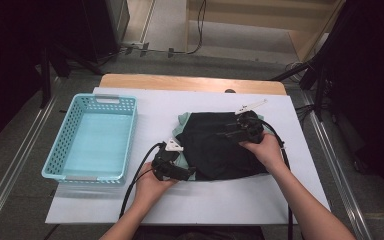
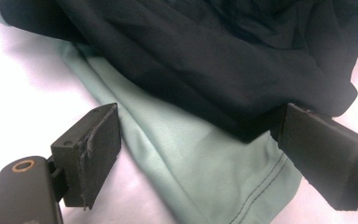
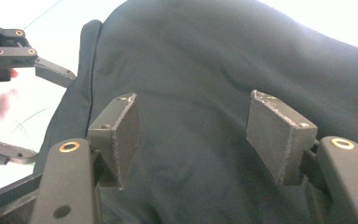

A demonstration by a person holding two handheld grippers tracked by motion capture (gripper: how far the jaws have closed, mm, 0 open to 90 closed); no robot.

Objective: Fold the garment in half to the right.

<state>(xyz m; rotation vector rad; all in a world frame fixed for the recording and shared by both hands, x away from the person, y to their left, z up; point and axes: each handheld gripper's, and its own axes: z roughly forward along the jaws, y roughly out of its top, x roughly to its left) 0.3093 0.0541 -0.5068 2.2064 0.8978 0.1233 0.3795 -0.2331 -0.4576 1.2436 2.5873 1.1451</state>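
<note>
- I see the desk (image 1: 240, 200) under a white cover that spans almost its full width, with a strip of bare wood showing along the far edge.
- On the left part of the desk stands a light-blue plastic basket (image 1: 125, 137) with perforated walls; its long side runs from the near edge towards the far edge, and it sits well apart from the cloth.
- The black garment (image 1: 215, 150) lies bunched a little right of the desk's centre, nearer the far edge than the near one.
- Under it lies a pale green garment (image 2: 186, 158); its hem sticks out at the black cloth's near left corner, and a small bit shows at the far left corner too.
- My right gripper (image 1: 235, 131) rests over the far right part of the black garment. In the right gripper view its jaws stand wide, the black cloth spread beneath them, and the pads are pressing on nothing.
- My left gripper (image 1: 187, 172) sits at the near left corner of the pile. In the left gripper view its jaws stand wide, straddling the green hem and the edge of the black cloth. The right-hand pad is against a black fold, the other pad is clear of the fabric, so nothing is pinched.
</note>
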